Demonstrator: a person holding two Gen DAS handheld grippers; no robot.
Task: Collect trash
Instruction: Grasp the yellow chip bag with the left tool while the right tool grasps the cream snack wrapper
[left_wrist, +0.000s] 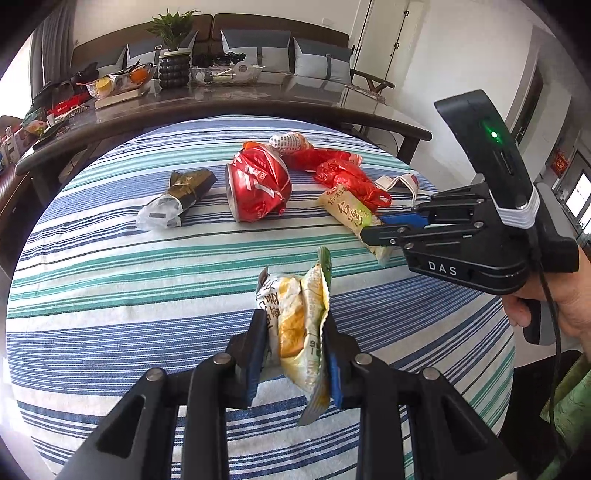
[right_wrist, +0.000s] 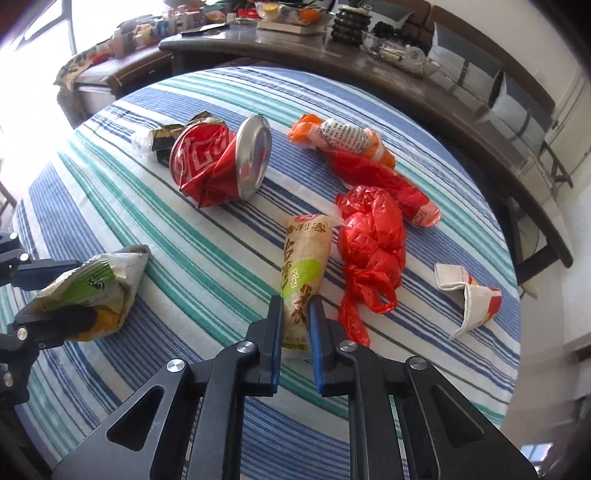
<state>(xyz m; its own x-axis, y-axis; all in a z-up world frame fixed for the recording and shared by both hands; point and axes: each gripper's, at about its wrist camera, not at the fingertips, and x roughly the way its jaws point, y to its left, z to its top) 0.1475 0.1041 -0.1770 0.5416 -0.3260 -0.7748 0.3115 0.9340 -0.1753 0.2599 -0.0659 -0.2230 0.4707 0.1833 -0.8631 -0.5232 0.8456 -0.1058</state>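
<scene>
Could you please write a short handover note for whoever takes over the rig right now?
Left gripper: shut on the yellow-green snack wrapper, held just above the striped tablecloth.
Right gripper: shut on the end of the long rice-snack packet, which lies on the cloth.
On the cloth, ungripped: crushed red can, dark foil wrapper behind it, orange-and-white packet, red plastic bag, flattened paper cup.
Done: two pieces gripped. No bin shows in either view.
Left: carry both away, then collect the other five.
</scene>
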